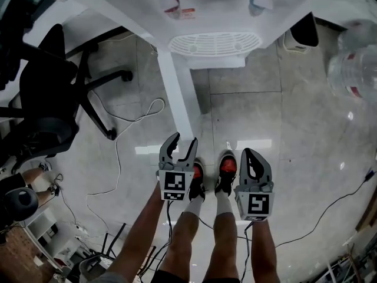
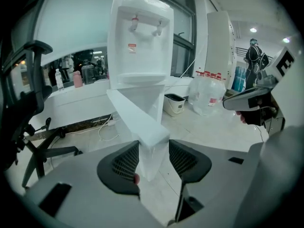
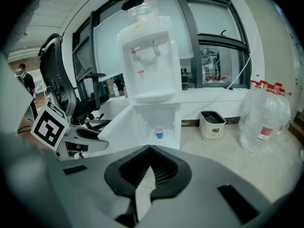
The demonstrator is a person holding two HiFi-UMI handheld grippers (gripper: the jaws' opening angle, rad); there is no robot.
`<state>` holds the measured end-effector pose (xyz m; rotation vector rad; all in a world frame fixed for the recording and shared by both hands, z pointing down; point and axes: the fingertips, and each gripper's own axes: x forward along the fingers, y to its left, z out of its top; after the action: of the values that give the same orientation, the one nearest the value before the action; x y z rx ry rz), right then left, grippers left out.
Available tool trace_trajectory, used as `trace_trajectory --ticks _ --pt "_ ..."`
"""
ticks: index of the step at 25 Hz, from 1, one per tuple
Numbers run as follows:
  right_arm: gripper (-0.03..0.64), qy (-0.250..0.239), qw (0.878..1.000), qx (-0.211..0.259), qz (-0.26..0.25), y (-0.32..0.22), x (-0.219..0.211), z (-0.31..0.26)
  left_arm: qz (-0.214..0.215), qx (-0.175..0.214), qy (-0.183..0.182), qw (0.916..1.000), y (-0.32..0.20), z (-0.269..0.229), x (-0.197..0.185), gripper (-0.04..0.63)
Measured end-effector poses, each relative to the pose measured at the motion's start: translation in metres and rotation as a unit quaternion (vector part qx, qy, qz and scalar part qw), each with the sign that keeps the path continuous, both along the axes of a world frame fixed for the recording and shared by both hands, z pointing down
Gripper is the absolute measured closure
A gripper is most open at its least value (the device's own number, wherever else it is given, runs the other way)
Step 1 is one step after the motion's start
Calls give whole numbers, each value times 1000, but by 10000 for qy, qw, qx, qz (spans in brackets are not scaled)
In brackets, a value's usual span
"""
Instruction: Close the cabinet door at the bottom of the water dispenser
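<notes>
I'm at the start of closing: the water dispenser (image 3: 151, 56) stands ahead with its cabinet door (image 2: 137, 120) swung out toward me. The door's free edge sits between my left gripper's (image 2: 154, 161) wide-apart jaws, unpinched. Next I judge I must swing the door back across the open cabinet (image 3: 176, 125), which holds one small blue cup (image 3: 159, 133); my right gripper's (image 3: 150, 173) jaws are closed and empty.

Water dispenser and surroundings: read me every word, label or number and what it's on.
No text is legible.
Red sticker on the water dispenser: too blurred.
Red label on the water bottle: too small.
Red print on the white panel: blurred.
Left tool and right tool: marker patterns only.
</notes>
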<state>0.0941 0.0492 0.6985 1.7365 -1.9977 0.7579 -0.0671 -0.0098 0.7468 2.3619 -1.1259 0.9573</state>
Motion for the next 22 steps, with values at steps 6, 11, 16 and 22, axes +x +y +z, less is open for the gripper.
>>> trace_trajectory --ticks 6,11,16,22 --pt "601 -33 9998 5 191 7 19 1 349 15 -127 9993 0 1 33 417" --pt "601 -59 9993 -1 369 8 34 3 359 -81 10 9993 -5 1 60 433" --pt "601 -88 9982 43 596 8 54 1 439 -140 47 9989 -10 1 84 444" --pt "601 -60 9966 67 821 7 79 2 592 -107 42 9982 -21 1 113 454"
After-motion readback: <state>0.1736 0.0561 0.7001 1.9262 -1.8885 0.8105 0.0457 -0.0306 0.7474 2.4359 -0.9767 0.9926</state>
